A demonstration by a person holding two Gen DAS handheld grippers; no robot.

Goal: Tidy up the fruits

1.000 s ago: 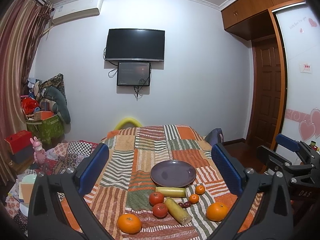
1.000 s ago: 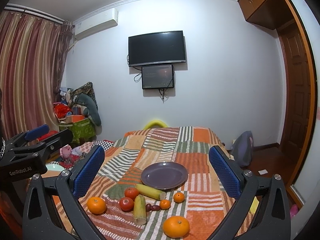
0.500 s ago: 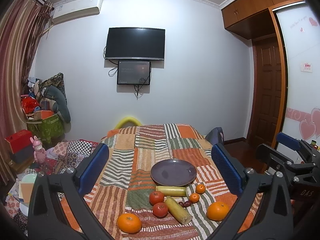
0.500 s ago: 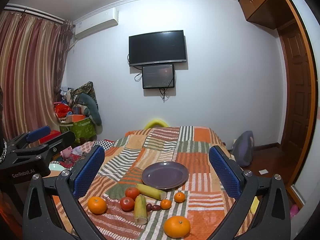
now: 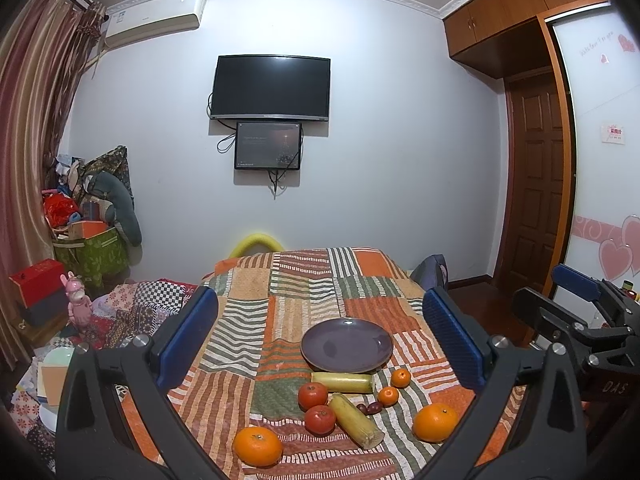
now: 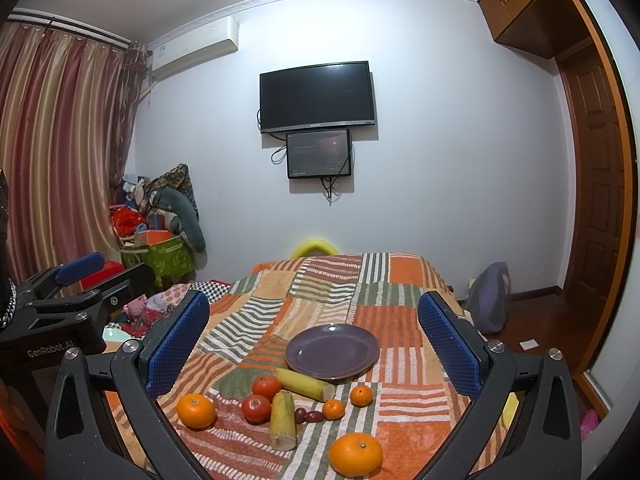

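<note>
Fruits (image 5: 318,408) all lie near the bare plate (image 5: 346,345); we hold both grippers' fingers (image 5: 188,334) wide, nothing placed yet.

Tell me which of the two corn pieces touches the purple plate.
The corn piece lying crosswise at the plate's near rim touches it. The other corn piece lies nearer the camera, well apart from the plate.

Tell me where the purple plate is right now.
The purple plate sits mid-bed on the patchwork blanket, centred between the fingers in both wrist views, empty, just beyond the nearer corn cob.
</note>
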